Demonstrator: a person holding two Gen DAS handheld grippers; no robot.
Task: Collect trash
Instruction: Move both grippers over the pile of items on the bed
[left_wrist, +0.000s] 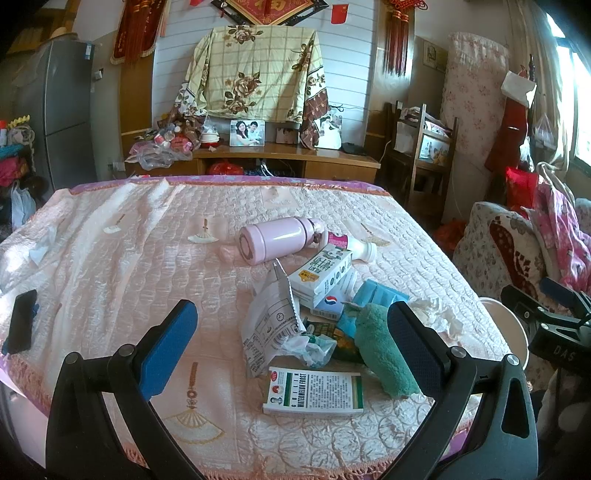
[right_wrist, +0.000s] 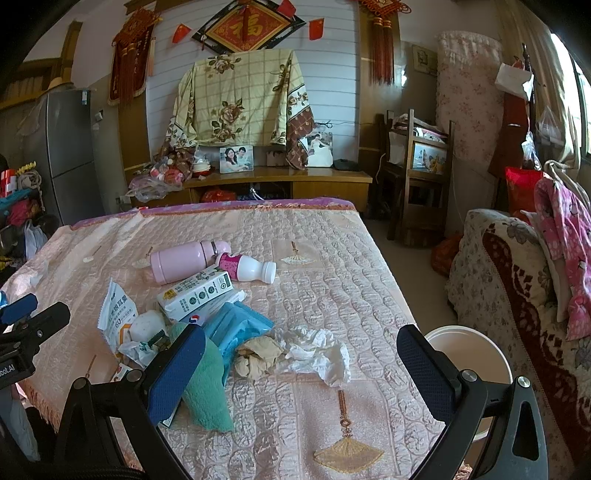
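Both hand-held tools hang over a pink quilted bedspread (left_wrist: 110, 236) with nothing between their blue pads. The left gripper (left_wrist: 291, 332) is spread wide around a torn silver foil packet (left_wrist: 266, 325), with a green-and-white flat cardboard box (left_wrist: 314, 393) at six o'clock from the packet. The right gripper (right_wrist: 301, 363) is equally wide, framing crumpled white tissue (right_wrist: 317, 354) and a brown paper wad (right_wrist: 256, 356). A white round plastic bin (right_wrist: 469, 354) stands at three o'clock beside the bed. A pink metal flask (left_wrist: 273, 238) lies at twelve o'clock of the pile.
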